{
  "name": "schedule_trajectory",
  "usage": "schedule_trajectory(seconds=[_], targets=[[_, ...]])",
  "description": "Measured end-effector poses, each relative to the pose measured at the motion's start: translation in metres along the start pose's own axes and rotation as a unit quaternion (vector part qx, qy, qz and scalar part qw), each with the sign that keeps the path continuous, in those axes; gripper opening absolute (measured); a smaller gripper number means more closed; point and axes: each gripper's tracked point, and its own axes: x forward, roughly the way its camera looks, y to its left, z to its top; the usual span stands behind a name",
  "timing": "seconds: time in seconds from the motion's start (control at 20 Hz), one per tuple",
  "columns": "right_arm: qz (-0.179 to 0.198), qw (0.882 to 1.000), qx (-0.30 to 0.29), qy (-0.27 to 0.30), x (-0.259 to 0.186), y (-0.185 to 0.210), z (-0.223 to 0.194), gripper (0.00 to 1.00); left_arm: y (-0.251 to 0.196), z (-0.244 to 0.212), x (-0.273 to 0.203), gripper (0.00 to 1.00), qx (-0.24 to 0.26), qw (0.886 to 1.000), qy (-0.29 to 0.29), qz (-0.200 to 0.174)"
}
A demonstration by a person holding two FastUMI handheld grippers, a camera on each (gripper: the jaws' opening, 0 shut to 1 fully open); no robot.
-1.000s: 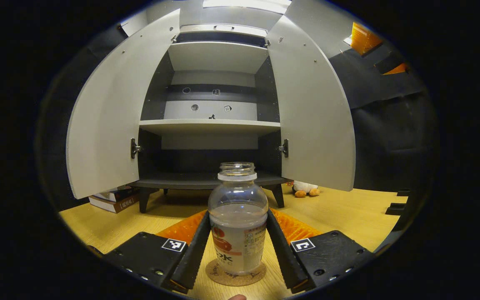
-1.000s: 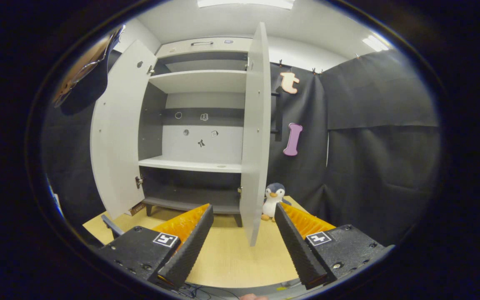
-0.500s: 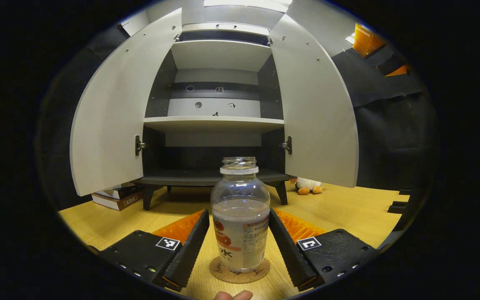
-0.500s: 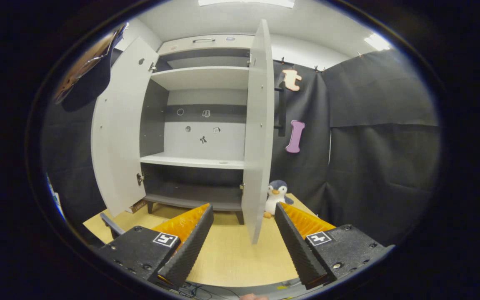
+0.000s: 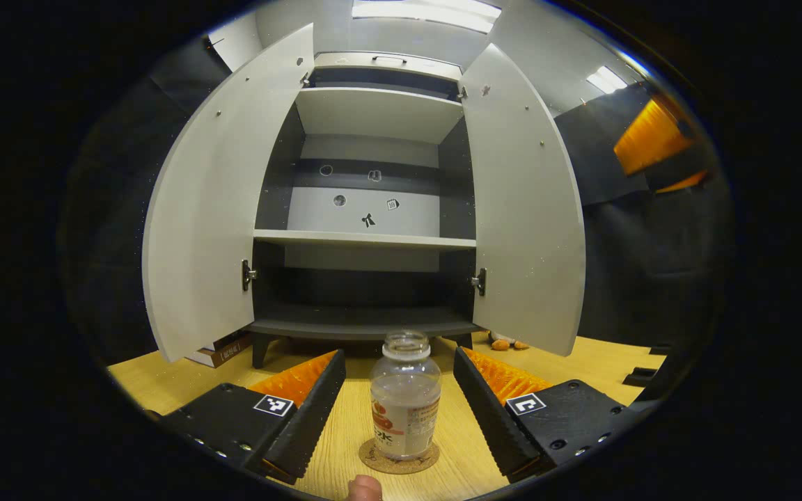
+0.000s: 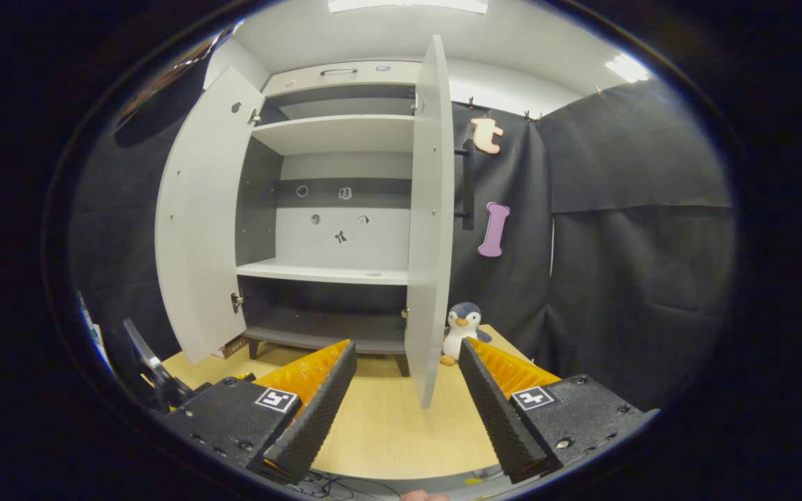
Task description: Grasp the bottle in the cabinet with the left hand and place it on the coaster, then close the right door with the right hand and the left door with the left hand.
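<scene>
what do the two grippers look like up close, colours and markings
Both look alike. The left gripper has two black wedge-shaped fingers with fine ribbed inner faces and ridged orange backs. Each sits on a black block with screws and a small black-and-white square marker. The right gripper has the same black ribbed fingers, orange backs and markers.

The cabinet (image 5: 366,240) has pale grey shelves and a dark charcoal carcass, and both of its doors are light grey inside. Below it, the table (image 5: 582,358) is a warm yellow wood grain. On the table in front of the cabinet, the bottle (image 5: 405,396) is clear with an orange-red and white label, on a tan cork coaster (image 5: 398,460) with dark markings. The left gripper (image 5: 395,403) has black ridged fingers, orange backing and black-and-white square markers. Right of the cabinet, the plush penguin (image 6: 462,330) is grey-blue and white with orange beak and feet.
</scene>
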Motion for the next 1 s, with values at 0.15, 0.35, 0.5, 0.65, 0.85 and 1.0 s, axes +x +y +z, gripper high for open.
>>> schedule_trajectory(seconds=[0.15, 0.35, 0.5, 0.65, 0.85, 1.0], targets=[[0.004, 1.000, 0.005, -0.002, 0.002, -0.001, 0.001, 0.97, 0.005, 0.041, -0.006, 0.95, -0.001, 1.000, 0.006, 0.007], [0.033, 0.999, 0.017, -0.008, 0.003, 0.004, 0.008, 0.94, 0.016, 0.096, -0.009, 0.94, 0.022, 1.000, -0.001, 0.018], [0.041, 0.999, 0.017, -0.020, 0.004, 0.007, 0.015, 0.97, 0.025, 0.133, -0.017, 0.94, 0.025, 0.999, -0.012, 0.034], [0.054, 0.998, 0.026, -0.033, 0.004, 0.014, 0.023, 0.97, 0.037, 0.147, -0.027, 0.94, 0.033, 0.998, 0.009, 0.059], [0.066, 0.996, 0.031, -0.054, -0.001, 0.021, 0.035, 0.97, 0.042, 0.159, -0.043, 0.94, 0.018, 0.998, -0.003, 0.055], [0.068, 0.995, 0.037, -0.064, -0.005, 0.021, 0.040, 0.96, 0.058, 0.154, -0.056, 0.94, 0.012, 0.997, 0.005, 0.079]])
